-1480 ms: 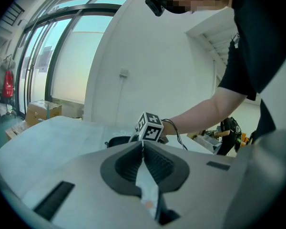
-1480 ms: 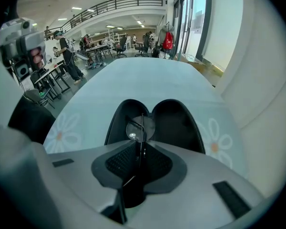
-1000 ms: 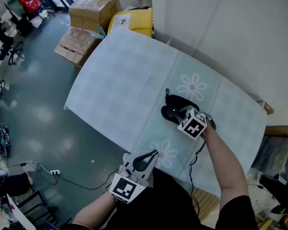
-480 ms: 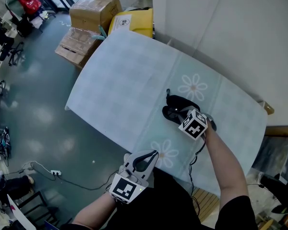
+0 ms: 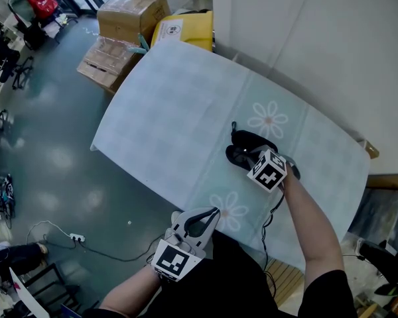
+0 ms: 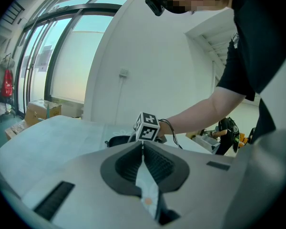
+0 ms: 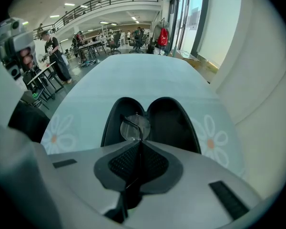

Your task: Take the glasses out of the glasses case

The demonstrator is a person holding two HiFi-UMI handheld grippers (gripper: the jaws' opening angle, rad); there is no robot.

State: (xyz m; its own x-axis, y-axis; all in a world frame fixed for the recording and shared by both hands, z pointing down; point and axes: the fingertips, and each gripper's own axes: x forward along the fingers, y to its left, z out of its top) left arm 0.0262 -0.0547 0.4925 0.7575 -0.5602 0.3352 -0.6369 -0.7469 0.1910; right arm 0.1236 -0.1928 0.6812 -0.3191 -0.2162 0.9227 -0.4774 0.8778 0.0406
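Observation:
A black glasses case (image 5: 249, 144) lies open on the pale flowered table (image 5: 179, 105), its two halves spread apart (image 7: 169, 120). Thin-framed glasses (image 7: 135, 126) sit over the left half, one round lens showing. My right gripper (image 5: 251, 158) is at the case, shut (image 7: 139, 141) on the glasses' thin frame. My left gripper (image 5: 209, 213) hangs at the table's near edge, shut with nothing between its fingers (image 6: 142, 146). In the left gripper view the right gripper's marker cube (image 6: 148, 127) shows ahead, above the case (image 6: 118, 140).
Cardboard boxes (image 5: 129, 12) and a yellow box (image 5: 186, 30) stand on the floor past the table's far end. A white wall (image 5: 318, 45) runs along the table's right side. A cable and a power strip (image 5: 73, 237) lie on the floor at left.

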